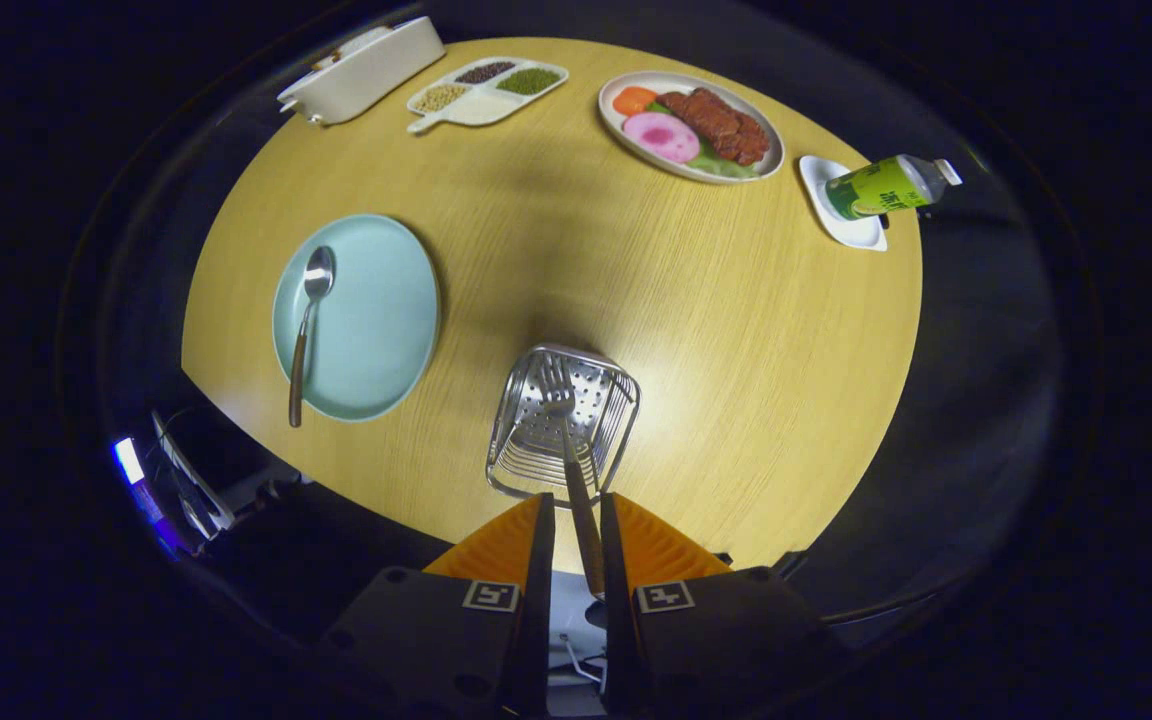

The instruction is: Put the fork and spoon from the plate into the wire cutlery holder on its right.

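Looking along the gripper (572, 520), its two fingers are almost closed and they squeeze the brown wooden handle of the silver metal fork (568, 450) between them. The fork points straight ahead, away from the fingers, and its prongs hang over the open top of the shiny silver wire cutlery holder (596, 455). The holder stands on the round yellow wooden table (716, 330), just ahead of the fingers. So the fork's long line runs right into the holder, and it looks ready to go down inside.

The silver spoon with a brown wooden handle (306, 325) lies on the round pale blue plate (376, 320), off to the left of the holder and well apart from the fingers. Its bowl end points away, and its handle sticks out over the plate's near rim.
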The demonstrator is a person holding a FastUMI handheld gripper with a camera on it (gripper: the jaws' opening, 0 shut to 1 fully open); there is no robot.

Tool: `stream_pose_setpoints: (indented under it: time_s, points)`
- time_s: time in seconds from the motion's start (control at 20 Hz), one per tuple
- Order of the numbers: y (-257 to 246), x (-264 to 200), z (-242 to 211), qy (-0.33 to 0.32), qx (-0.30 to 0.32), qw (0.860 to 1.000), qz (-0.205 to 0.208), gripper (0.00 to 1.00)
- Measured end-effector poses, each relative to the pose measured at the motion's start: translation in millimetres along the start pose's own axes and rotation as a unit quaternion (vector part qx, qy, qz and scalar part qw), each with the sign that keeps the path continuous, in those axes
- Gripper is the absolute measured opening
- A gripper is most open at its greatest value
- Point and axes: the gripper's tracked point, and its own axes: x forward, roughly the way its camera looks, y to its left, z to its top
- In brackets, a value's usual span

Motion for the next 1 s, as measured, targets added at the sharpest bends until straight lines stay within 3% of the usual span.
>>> stream_pose_setpoints:
  time_s: [0.15, 0.25, 0.45, 0.65, 1.0]
  points:
    - [16.1, -22.1, 19.4, -0.102, 0.02, 0.995, 0.005, 0.28]
    - [41.4, -39.0, 34.7, -0.177, 0.026, 0.984, 0.02, 0.36]
    - [126.8, -51.2, 51.8, -0.266, 0.053, 0.959, 0.087, 0.41]
    - [202.4, -15.9, 56.7, -0.266, 0.032, 0.957, 0.116, 0.41]
    - [259.8, 72.9, 59.9, -0.223, 0.033, 0.969, 0.102, 0.41]
